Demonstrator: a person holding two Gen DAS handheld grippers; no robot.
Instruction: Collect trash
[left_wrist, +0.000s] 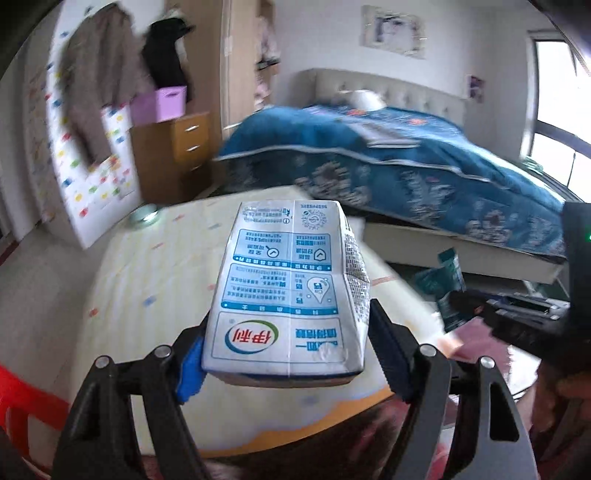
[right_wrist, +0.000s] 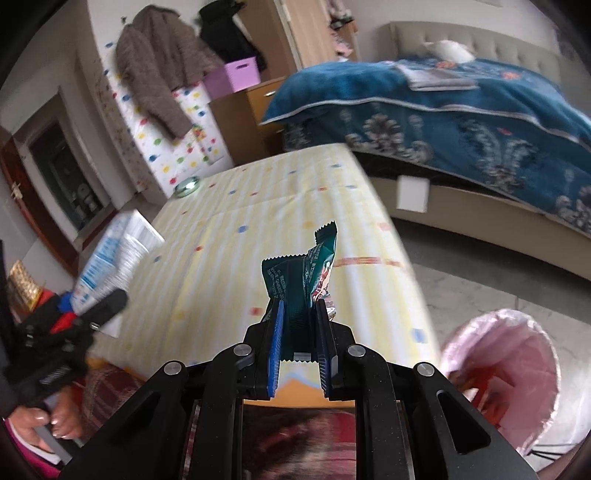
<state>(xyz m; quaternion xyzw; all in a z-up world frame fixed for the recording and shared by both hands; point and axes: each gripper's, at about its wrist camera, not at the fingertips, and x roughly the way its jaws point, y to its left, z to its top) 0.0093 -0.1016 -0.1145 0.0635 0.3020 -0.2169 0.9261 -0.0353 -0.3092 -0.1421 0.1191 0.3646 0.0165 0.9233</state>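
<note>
Your left tongs (left_wrist: 288, 354) grasp a white-and-blue milk carton (left_wrist: 291, 291) across its width, one jaw pressed to each side near its lower end. The carton lies lengthwise ahead of the tongs with its printed face up and the print upside down to the camera. Its right side is creased. Its underside is hidden, and the left pad (left_wrist: 190, 373) shows only as a blue edge below the carton's corner.

Your right tongs (right_wrist: 300, 325) are clenched on a dark green snack wrapper (right_wrist: 308, 275). The wrapper is twisted; its serrated top end stands up beyond the jaw tips, and the other serrated end hangs back between the jaws. Its printing is too small and crumpled to read.

Below and ahead of both tongs lies the tabletop (right_wrist: 258, 221), covered in a pale yellow striped cloth with coloured spots. A small shiny round object (right_wrist: 187, 186) sits at its far left corner; blur keeps you from telling what it is.

To the lower right of the right tongs stands a bin with a pink liner (right_wrist: 517, 354), cut off by the frame edge; its contents are a red blur.

In the right wrist view the left tongs and carton appear at far left, smeared by motion, with your hand (right_wrist: 40, 424) partly cut off below.

Beyond the tabletop, a bed (left_wrist: 406, 155) with a blue quilt is blurred.
</note>
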